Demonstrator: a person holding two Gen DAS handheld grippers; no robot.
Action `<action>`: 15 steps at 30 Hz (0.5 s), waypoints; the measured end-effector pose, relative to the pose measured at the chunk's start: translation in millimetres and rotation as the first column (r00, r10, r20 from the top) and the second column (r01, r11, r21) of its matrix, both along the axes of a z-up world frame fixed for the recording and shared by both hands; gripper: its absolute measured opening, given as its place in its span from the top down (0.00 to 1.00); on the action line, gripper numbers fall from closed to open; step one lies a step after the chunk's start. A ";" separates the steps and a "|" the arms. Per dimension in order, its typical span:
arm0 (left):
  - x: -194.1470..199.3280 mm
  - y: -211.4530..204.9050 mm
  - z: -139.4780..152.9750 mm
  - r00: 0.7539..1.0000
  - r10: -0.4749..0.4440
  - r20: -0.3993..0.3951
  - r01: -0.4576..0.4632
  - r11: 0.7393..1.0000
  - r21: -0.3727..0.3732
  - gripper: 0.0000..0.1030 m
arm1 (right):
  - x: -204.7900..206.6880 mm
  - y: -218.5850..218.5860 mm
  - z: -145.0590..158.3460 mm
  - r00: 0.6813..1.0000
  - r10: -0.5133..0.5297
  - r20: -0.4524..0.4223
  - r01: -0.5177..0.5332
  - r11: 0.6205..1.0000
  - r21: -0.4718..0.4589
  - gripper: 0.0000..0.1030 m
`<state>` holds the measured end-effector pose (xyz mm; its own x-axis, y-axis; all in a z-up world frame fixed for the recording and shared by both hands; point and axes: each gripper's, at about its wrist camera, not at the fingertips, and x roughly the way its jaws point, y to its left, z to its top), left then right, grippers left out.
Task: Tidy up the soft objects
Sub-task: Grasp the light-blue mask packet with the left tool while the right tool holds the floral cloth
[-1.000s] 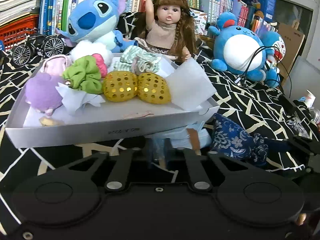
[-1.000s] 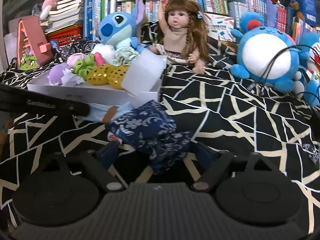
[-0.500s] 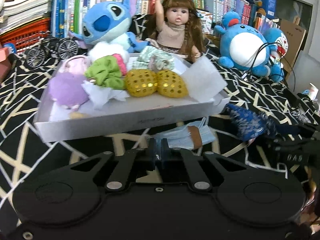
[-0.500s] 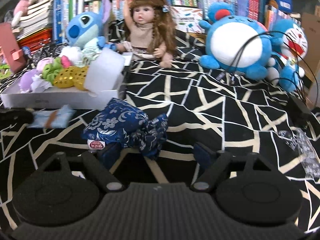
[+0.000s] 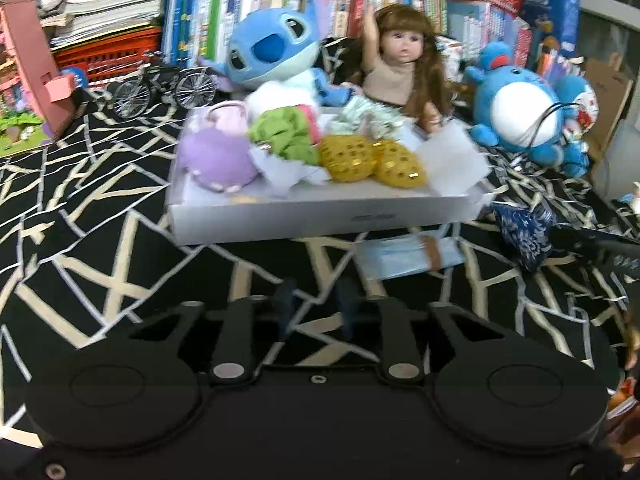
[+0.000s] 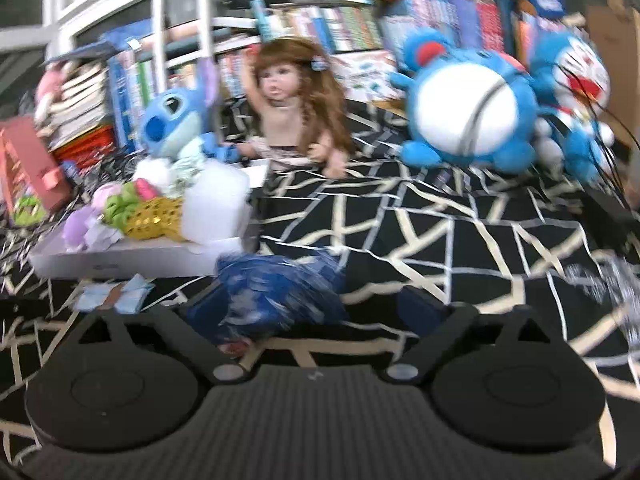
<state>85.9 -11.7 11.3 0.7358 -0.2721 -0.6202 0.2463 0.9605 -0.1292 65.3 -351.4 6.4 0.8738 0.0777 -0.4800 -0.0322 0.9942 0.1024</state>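
Observation:
A white tray (image 5: pixel 320 220) on the black patterned cloth holds a purple plush (image 5: pixel 216 160), a green scrunchie (image 5: pixel 288 136) and two yellow sequined pieces (image 5: pixel 372 160). A light blue packet (image 5: pixel 408 256) lies on the cloth just in front of the tray. My left gripper (image 5: pixel 316 304) hovers short of the packet, its jaws opening with nothing between them. A blue floral pouch (image 6: pixel 280 292) sits between the jaws of my right gripper (image 6: pixel 314 304). These jaws are opening: the pouch leans on the left finger (image 6: pixel 208 304) and stands apart from the right one. The right wrist view is blurred.
A blue alien plush (image 5: pixel 272 52), a long-haired doll (image 5: pixel 404 64) and a round blue plush (image 5: pixel 520 112) sit behind the tray, before shelves of books. A toy bicycle (image 5: pixel 160 88) stands at the back left. Cables trail at the right.
My left gripper has drawn back from the tray and the light blue packet, and its shut jaws have parted. The right gripper's jaws have widened around the floral pouch.

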 end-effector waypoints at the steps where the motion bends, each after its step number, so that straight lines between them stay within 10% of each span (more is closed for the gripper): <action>1: -1.2 -2.3 2.0 1.000 -0.009 0.003 0.009 1.000 -0.008 0.52 | 2.1 4.4 0.6 1.000 0.019 0.001 -0.019 1.000 -0.018 0.05; 8: -2.9 -39.5 5.4 0.998 -0.061 0.024 0.062 0.996 -0.060 0.21 | 20.7 20.2 -2.6 0.996 0.066 -0.052 -0.069 0.995 -0.070 0.01; 15: 9.6 -77.0 0.8 0.999 -0.035 0.029 0.037 0.998 -0.056 0.16 | 24.8 19.8 -10.1 0.996 0.060 -0.070 -0.064 0.996 -0.058 0.00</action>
